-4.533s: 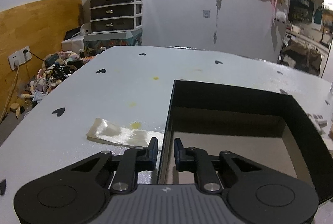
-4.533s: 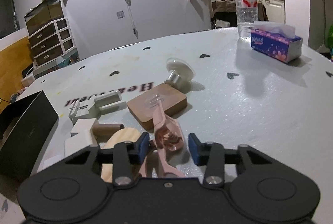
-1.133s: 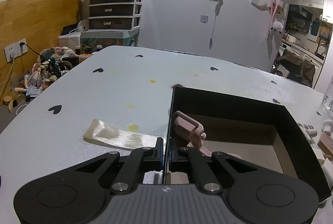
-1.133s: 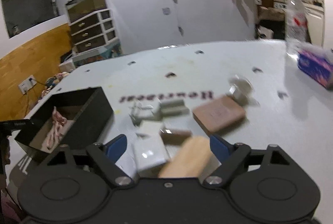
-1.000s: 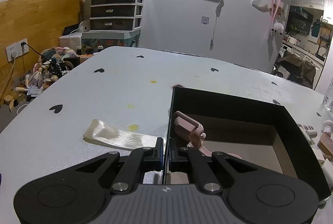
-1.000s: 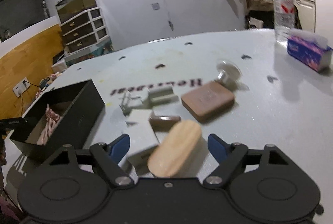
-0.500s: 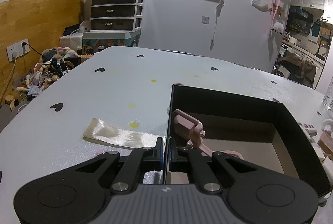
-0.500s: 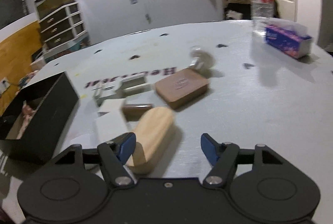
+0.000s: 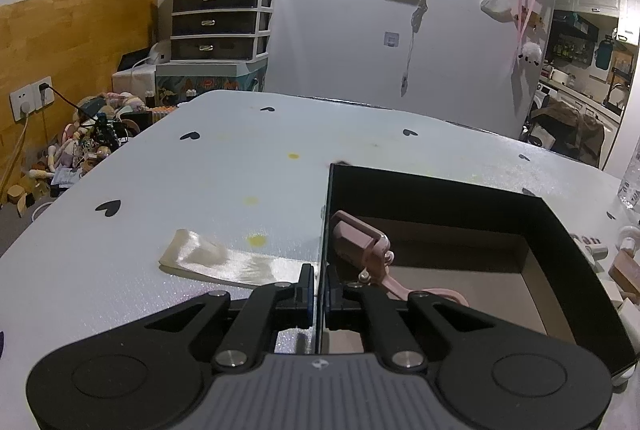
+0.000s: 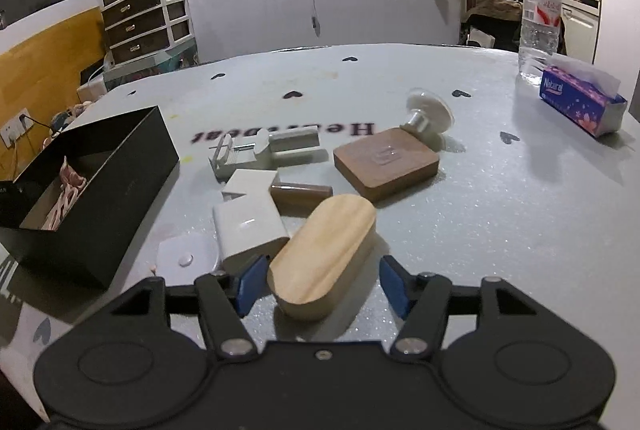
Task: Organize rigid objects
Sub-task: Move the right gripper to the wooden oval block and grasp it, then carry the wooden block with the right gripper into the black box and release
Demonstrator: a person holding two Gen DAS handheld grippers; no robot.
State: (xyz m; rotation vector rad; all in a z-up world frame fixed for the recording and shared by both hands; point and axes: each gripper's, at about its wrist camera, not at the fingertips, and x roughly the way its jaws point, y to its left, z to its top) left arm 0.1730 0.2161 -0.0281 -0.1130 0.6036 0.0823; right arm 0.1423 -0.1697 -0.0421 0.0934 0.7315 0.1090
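Note:
My left gripper (image 9: 319, 284) is shut on the near left wall of the black box (image 9: 440, 182). A pink tool (image 9: 360, 242) lies inside the box. In the right wrist view the box (image 10: 132, 182) stands at the left with the pink tool (image 10: 66, 190) showing inside. My right gripper (image 10: 322, 283) straddles a pale oval wooden block (image 10: 324, 254) that lies on the table. Its jaws are closing. The left pad is at the block's edge, and the right pad stands clear of it.
Beside the wooden block lie a white charger block (image 10: 248, 230), a brown cylinder (image 10: 300, 194), a brown square block (image 10: 386, 164), a suction cup (image 10: 430, 114) and a white clip (image 10: 256, 152). A tissue pack (image 10: 580, 102) and water bottle (image 10: 538, 18) stand far right. A pale strip (image 9: 216, 262) lies left of the box.
My right gripper has swung from near the box to the wooden block, and its jaws have narrowed around it. The left gripper still pinches the box wall.

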